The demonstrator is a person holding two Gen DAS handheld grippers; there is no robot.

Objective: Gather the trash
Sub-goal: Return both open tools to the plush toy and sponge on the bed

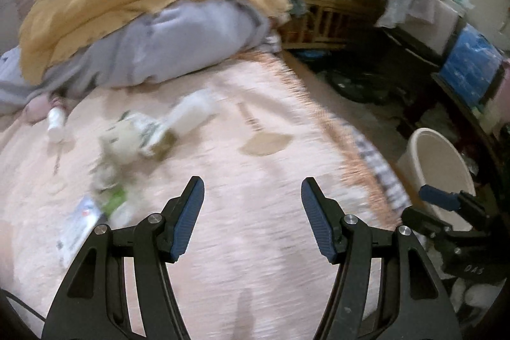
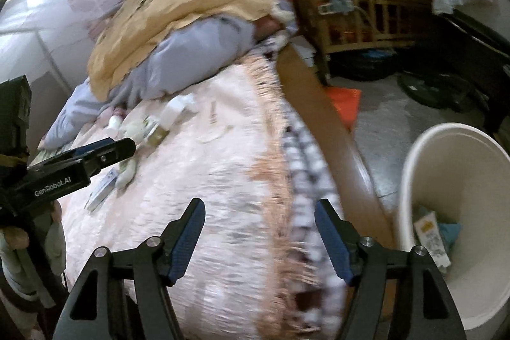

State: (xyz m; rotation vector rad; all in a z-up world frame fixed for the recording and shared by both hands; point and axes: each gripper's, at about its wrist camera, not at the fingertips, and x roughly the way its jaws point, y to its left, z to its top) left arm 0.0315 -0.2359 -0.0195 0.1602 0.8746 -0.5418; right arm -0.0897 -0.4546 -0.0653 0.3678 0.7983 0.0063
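1. The left gripper hangs over the pink bedspread with its fingers spread, nothing between them.
2. The litter pile lies ahead and left of those fingers, well apart.
3. The right gripper is likewise spread and empty, just left of the bin.

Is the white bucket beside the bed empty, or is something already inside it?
Not empty. The right wrist view shows the white bucket holding a printed carton and something teal near its bottom.
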